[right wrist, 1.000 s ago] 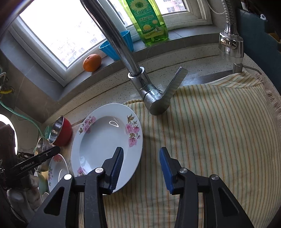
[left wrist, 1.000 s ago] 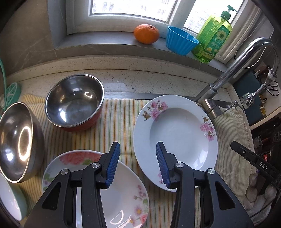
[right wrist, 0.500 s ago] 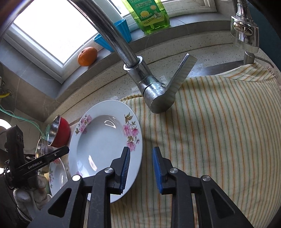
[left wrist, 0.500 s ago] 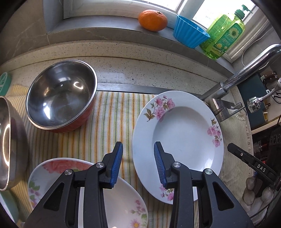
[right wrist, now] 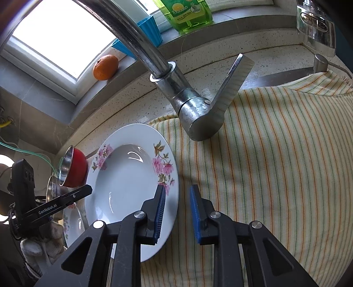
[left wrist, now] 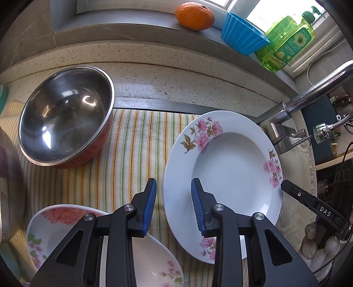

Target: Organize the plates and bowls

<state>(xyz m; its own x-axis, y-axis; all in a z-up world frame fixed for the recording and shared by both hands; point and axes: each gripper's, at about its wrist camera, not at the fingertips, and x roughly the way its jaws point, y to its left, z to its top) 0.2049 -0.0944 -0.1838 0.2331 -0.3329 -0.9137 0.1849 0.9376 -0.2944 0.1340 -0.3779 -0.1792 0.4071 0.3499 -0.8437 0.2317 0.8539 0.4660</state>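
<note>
A white deep plate with pink flowers [left wrist: 231, 172] lies on the striped cloth beside the tap. My left gripper [left wrist: 174, 206] hangs low over the plate's left rim, which sits between the jaws. The jaws are closing and the blue pads stand clear of the rim. My right gripper [right wrist: 177, 209] straddles the opposite rim of the same plate [right wrist: 123, 181], its jaws closing too, with a gap on both sides. A second flowered plate [left wrist: 66, 234] lies under the left gripper's body. A steel bowl with a red outside [left wrist: 66, 119] stands at the back left.
The tap [right wrist: 194, 110] rises close behind the plate, its lever pointing right. Another steel bowl [left wrist: 8, 187] is at the left edge. An orange [left wrist: 195, 15], a blue cup [left wrist: 242, 37] and a green soap bottle [left wrist: 286, 44] stand on the windowsill. The striped cloth [right wrist: 275, 165] stretches to the right.
Both grippers have sunk toward the flowered plate and their jaws have narrowed. Each now has one side of the plate's rim between its pads.
</note>
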